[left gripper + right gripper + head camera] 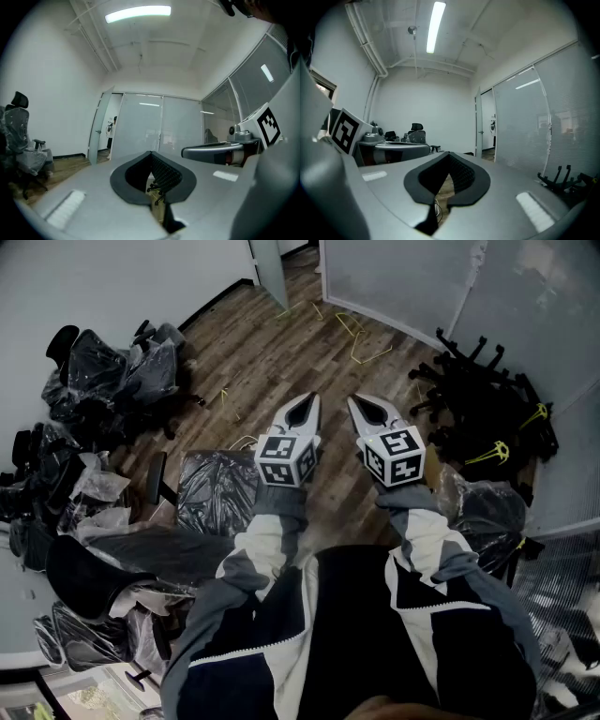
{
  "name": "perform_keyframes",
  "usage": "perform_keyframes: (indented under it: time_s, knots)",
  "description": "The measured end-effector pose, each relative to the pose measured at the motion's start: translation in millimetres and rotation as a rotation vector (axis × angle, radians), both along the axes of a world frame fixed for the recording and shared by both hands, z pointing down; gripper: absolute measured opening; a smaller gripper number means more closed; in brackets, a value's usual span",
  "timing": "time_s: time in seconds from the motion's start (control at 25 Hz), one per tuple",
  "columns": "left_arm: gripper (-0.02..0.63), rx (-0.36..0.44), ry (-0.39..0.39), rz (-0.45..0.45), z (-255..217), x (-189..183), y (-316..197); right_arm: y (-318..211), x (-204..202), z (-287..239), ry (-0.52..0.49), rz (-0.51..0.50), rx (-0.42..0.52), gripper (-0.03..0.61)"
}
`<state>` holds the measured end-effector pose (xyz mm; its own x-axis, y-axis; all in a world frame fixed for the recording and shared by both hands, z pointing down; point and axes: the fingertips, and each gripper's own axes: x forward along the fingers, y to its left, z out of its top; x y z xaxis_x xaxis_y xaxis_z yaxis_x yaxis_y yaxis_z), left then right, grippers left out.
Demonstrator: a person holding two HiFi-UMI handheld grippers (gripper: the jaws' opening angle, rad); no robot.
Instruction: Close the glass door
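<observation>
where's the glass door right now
At the far end of the room: in the head view the glass door stands open at top centre, just left of the frosted glass wall.

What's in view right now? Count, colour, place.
glass door: one, frosted grey, ajar, far end of room
glass wall: one, frosted, beside the door
wrapped chairs: several, black under clear plastic, left side
chair bases: one pile, black, right, by the glass wall
thin loops: several, yellow, on floor near the door
floor: brown wood
bystander: one, in the doorway
left gripper: grey, shut, empty
right gripper: grey, shut, empty, beside the left
sleeves: two, grey-white
</observation>
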<state>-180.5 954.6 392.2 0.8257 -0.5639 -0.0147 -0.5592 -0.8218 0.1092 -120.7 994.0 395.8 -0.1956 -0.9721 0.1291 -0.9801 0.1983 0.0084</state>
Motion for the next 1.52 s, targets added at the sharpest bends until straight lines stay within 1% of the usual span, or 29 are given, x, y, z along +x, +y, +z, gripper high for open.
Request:
perform_keyframes:
  time_s: [0.2,0.44,0.6,0.68,0.76,0.84,0.96,1.08,1.28,1.52]
  knots:
    - [0.005,-0.022,0.010,0.015,-1,-2,1,-2,-5,1,0.011,-0.005,-0.005,0.000]
    - [0.005,-0.009,0.022,0.005,-4,-7,-5,-7,-5,2,0.012,-0.005,-0.008,0.002]
    - [0.005,-0.015,0.022,0.006,-2,-11,-11,-13,-12,4,0.028,-0.011,-0.006,0.005]
    - [0.005,-0.006,0.022,0.005,1,-15,-14,-15,-17,7,0.038,-0.012,-0.007,0.005]
    - [0.005,-0.001,0.028,0.004,8,-19,-14,-16,-23,12,0.062,-0.020,-0.019,0.005]
    - [0.005,-0.016,0.032,0.005,22,-22,-11,-14,-28,21,0.078,-0.030,-0.039,0.005]
    - [0.005,-0.042,0.028,-0.003,40,-28,-17,-17,-34,36,0.078,-0.046,-0.069,0.005]
    - [0.005,-0.056,0.034,-0.021,48,-29,-27,-26,-32,48,0.068,-0.061,-0.101,0.005]
    - [0.005,-0.070,0.012,-0.043,58,-22,-46,-53,-27,61,0.048,-0.101,-0.129,0.005]
    - [0.005,-0.110,-0.041,-0.110,79,-5,-108,-121,-5,85,-0.017,-0.173,-0.150,0.005]
